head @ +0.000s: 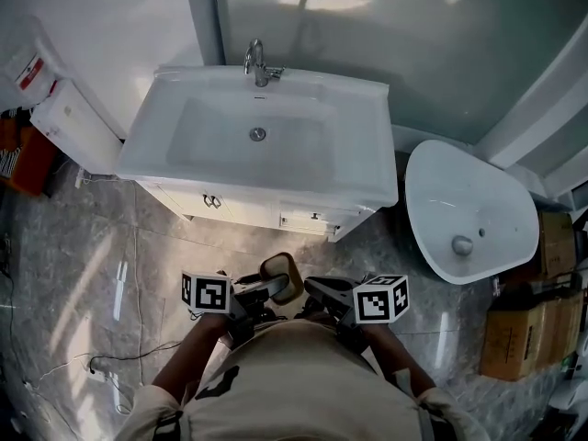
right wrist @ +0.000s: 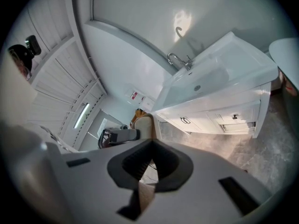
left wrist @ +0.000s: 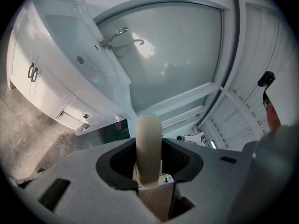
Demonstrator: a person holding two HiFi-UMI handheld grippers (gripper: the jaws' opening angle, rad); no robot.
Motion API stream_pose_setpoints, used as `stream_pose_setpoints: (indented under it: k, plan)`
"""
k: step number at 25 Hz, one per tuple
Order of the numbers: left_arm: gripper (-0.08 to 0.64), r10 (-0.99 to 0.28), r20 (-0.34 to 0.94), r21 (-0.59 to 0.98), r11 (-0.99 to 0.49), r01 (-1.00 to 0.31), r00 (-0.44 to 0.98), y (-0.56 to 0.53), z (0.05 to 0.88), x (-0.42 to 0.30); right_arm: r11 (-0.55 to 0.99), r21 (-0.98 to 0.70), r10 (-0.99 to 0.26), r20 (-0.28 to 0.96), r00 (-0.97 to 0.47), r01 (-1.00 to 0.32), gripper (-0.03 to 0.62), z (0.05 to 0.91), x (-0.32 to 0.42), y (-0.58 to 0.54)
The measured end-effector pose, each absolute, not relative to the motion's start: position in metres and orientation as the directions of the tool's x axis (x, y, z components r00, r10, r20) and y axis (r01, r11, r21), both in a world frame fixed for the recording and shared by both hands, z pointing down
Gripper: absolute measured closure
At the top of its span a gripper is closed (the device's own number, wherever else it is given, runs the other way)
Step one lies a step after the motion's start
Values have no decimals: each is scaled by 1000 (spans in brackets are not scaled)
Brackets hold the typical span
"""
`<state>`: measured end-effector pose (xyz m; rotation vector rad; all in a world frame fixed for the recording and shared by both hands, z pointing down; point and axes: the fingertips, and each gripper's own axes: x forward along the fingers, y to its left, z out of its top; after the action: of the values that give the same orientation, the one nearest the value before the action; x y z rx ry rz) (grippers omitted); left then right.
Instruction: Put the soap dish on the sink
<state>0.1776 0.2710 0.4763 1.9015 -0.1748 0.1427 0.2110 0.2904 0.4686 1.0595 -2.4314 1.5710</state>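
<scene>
Since the soap dish [head: 283, 277] sits well short of the sink [head: 262, 184], down in front of its cabinet, the head view has the left gripper [head: 268, 289] pinching it on edge, I'd guess just for carrying, with the right gripper [head: 319, 291] idle alongside. Left gripper view: jaws about half-open, clamped on the cream rim, whose lower part is buried between the pads. Right gripper view: jaws all but closed on nothing, and the dish only peeks out, short of the sink's cabinet.

Setting: a bathroom, apparently a mock-up or unfinished. Evidence: white vanity sink [head: 367, 168] with chrome faucet [head: 258, 62] over a cabinet [head: 248, 211], frosted glass panel [head: 395, 26] behind at the far side, marble-look tiled floor [head: 83, 274]. To the right, a loose basin [head: 469, 209] on the floor and cardboard boxes [head: 528, 329].
</scene>
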Motion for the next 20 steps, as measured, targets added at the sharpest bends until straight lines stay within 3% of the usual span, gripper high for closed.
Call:
stream_pose_setpoints:
  k: [20]
  plan:
    - [399, -242, 257, 894, -309, -325, 936, 225, 470, 255, 303, -829, -409, 333, -850, -470, 581, 468, 306, 249]
